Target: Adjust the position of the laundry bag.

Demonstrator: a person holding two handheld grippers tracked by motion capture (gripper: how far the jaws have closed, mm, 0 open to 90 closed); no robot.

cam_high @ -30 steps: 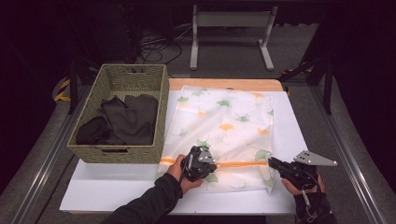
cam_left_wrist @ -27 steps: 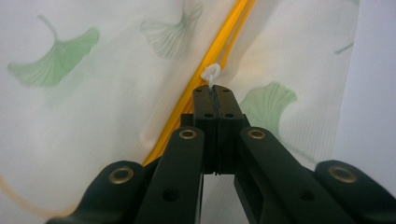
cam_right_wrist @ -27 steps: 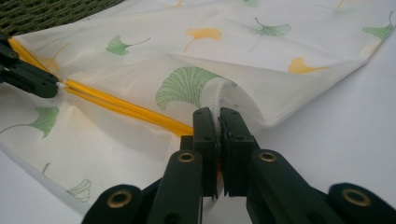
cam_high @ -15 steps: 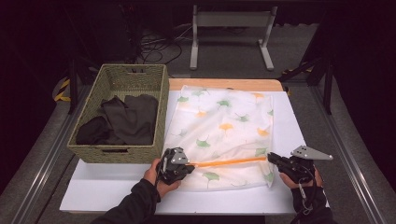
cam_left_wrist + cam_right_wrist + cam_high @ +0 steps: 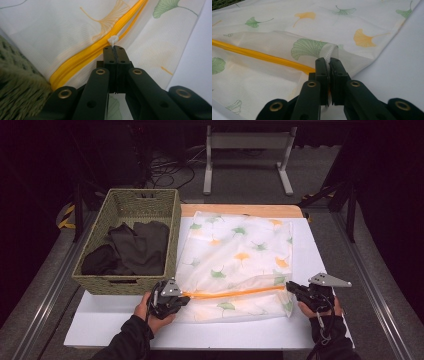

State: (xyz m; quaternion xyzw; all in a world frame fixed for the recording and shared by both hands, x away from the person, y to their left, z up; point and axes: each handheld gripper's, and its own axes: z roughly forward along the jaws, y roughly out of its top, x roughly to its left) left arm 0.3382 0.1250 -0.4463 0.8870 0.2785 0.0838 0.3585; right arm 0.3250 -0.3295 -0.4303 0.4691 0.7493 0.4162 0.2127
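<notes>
A white mesh bag printed with green and orange ginkgo leaves lies flat on the white table top. An orange zipper runs across its near part. My left gripper sits at the zipper's left end, shut on the small white zipper pull. My right gripper is at the bag's right edge, shut on a fold of the bag's fabric beside the zipper's right end. The bag's fabric rises a little along the zipper.
A green woven basket holding dark clothes stands left of the bag, close to my left gripper. A wooden board edge shows behind the bag. A metal stand is beyond the table. Bare white table lies right of the bag.
My left gripper has slid leftward along the zipper with the pull, from mid-bag to the bag's left edge. The right gripper has stayed holding the bag's right edge.
</notes>
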